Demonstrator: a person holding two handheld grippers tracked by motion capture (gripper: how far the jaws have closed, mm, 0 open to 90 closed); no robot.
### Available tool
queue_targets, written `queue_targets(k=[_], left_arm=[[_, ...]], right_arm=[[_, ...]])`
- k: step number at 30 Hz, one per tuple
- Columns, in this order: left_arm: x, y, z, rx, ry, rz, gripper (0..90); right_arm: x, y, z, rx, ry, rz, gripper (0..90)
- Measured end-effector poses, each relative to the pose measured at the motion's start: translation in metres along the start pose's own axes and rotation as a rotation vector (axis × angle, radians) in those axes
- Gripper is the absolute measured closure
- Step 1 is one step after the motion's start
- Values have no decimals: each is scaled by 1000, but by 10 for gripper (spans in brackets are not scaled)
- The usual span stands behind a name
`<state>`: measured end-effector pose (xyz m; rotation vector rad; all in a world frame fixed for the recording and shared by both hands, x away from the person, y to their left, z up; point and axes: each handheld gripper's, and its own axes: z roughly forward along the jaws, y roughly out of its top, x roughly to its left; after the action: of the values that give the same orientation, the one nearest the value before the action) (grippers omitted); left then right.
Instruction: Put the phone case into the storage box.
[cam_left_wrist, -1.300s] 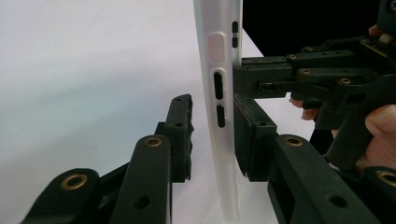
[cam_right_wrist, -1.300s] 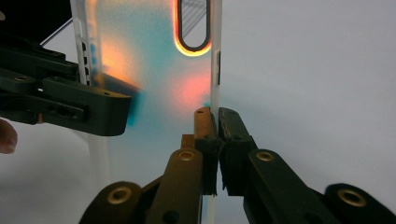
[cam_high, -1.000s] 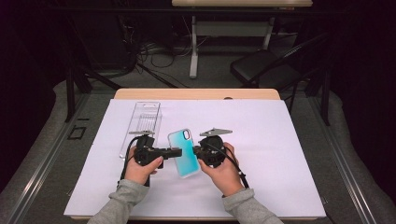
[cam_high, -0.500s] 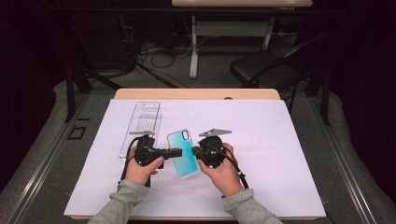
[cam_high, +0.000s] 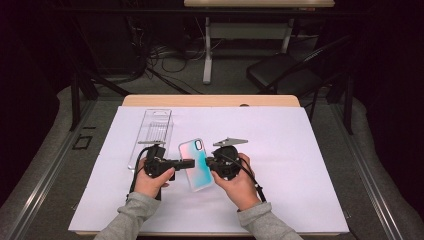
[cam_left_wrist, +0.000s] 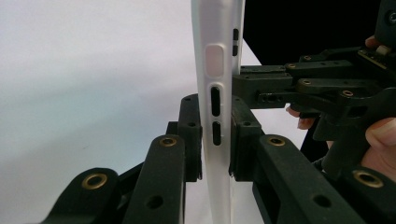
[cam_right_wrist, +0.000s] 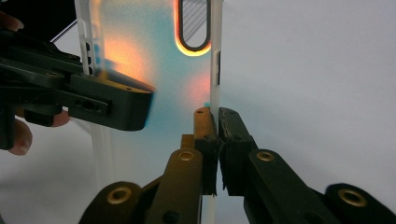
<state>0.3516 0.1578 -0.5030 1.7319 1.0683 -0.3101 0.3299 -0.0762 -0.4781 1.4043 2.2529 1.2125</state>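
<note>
Both grippers clamped on 1 phone case (cam_high: 196, 164): left gripper (cam_high: 189, 162) just closing onto its left long edge, right gripper (cam_high: 210, 163) pinching the right edge, case held between them over the white sheet (cam_high: 300, 165), long axis running away from the person.

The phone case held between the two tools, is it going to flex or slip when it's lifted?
The phone case looks thin and hollow with a translucent wall, so it is probably light and may flex somewhat. The left tool and right tool each clamp only a narrow edge, so its smooth, glossy surface could slip if twisted.
</note>
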Motion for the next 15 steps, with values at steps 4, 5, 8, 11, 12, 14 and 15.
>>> queue_targets(k=[4, 5, 8, 11, 12, 14, 15], left_arm=[[0, 0, 0, -1, -4, -5, 795], [0, 0, 0, -1, -5, -8, 796], [1, 0, 0, -2, -8, -8, 800], [2, 0, 0, -8, -32, -32, 806], [3, 0, 0, -9, -32, -37, 806], [3, -1, 0, -10, -30, -37, 807], [3, -1, 0, -9, -30, -37, 807]], right_arm=[[0, 0, 0, 4, -1, 2, 869], [0, 0, 0, 2, 0, 2, 869], [0, 0, 0, 4, 0, 3, 870], [0, 0, 0, 6, 0, 3, 870], [0, 0, 0, 6, 1, 5, 870], [0, 0, 0, 2, 3, 6, 870], [0, 0, 0, 2, 3, 5, 869]])
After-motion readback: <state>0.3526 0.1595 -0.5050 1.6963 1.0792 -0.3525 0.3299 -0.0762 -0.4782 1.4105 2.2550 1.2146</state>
